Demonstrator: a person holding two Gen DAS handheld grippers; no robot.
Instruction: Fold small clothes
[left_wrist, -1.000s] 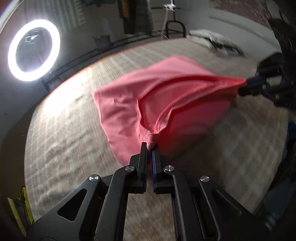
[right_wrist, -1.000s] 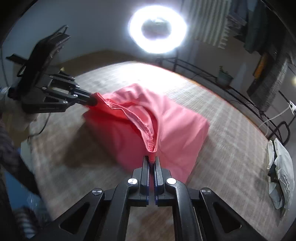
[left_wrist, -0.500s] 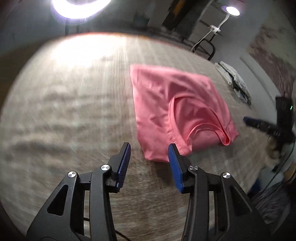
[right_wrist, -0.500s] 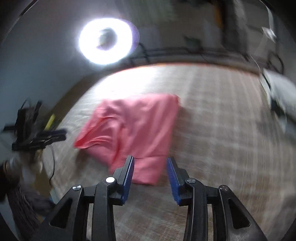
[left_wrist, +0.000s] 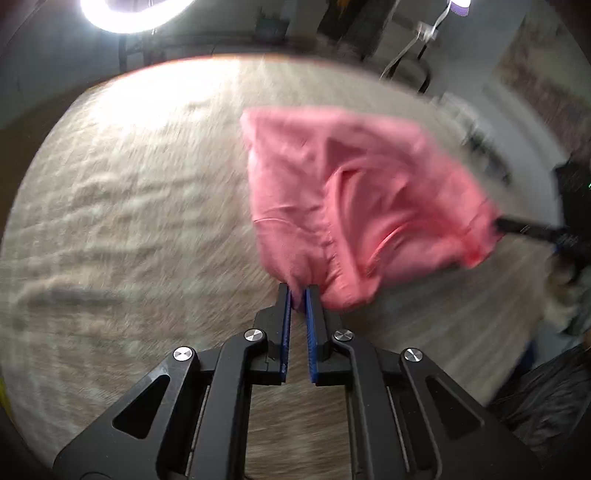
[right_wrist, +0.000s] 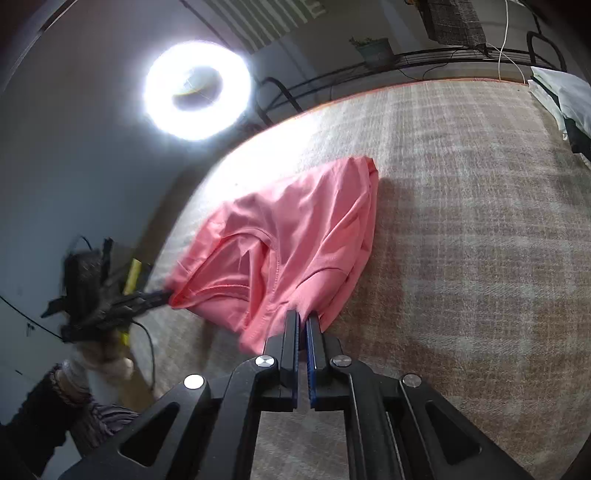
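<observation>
Half a second ago both claws hung spread; now the left claw (left_wrist: 298, 290) and right claw (right_wrist: 303, 314) each pinch the pink shirt (right_wrist: 295, 243), lifting its near edge off the rug (right_wrist: 461, 240) for another fold.

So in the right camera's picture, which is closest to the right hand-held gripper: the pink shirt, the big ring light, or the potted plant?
1. Pink shirt: pinched in the right hand-held gripper.
2. Ring light: upper left, beyond the rug's edge.
3. Potted plant: top, on the far rack, seemingly farthest.
</observation>
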